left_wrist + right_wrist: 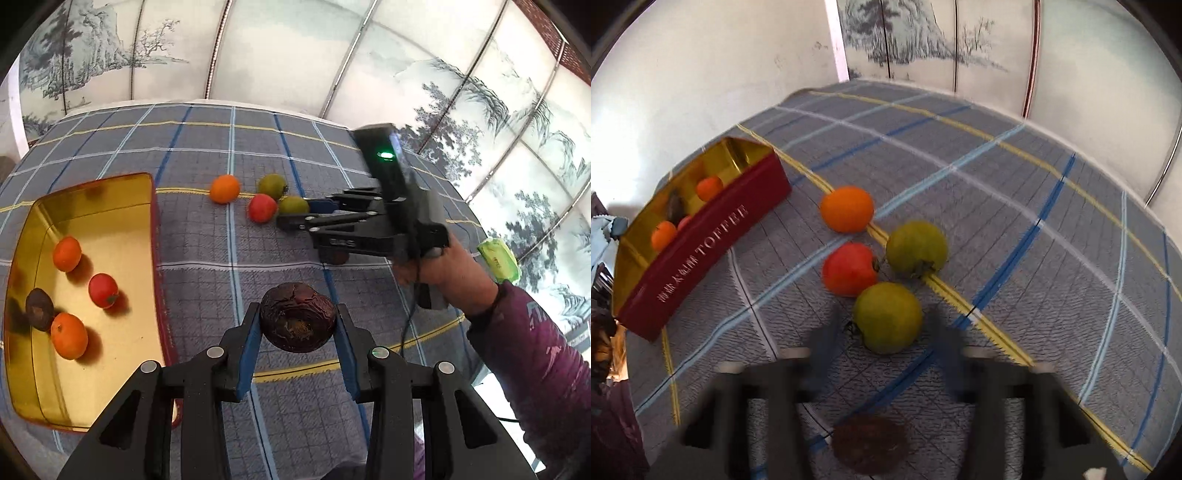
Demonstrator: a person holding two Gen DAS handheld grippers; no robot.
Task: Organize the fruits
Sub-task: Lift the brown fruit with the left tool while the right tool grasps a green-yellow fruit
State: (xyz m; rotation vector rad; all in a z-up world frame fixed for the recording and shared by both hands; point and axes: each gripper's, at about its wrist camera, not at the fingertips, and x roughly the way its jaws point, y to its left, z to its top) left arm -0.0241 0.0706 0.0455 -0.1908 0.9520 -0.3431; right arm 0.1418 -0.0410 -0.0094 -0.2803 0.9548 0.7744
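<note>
Purple-brown and wrinkled, the dark fruit point(297, 321) is clamped between the blue pads of the left gripper point(297, 314), held clear above the plaid cloth point(221, 280). Its destination looks like the gold-lined tin point(122, 240) just off to the left. To do this well, carry it over the red wall with room to spare and lower it onto bare gold. Don't drop it: two oranges, a red fruit and another dark one already sit in there and would roll.

Over on the other side, the right gripper point(884, 332) straddles the nearest green fruit point(886, 317). Blur hides whether the pads are touching it, so I can't tell its grip. Crowding it are the red fruit point(849, 269) right alongside, a second green fruit point(916, 247) and an orange point(846, 208) beyond. Another dark fruit point(868, 446) lies under that gripper. Any sideways nudge could scatter the cluster.
</note>
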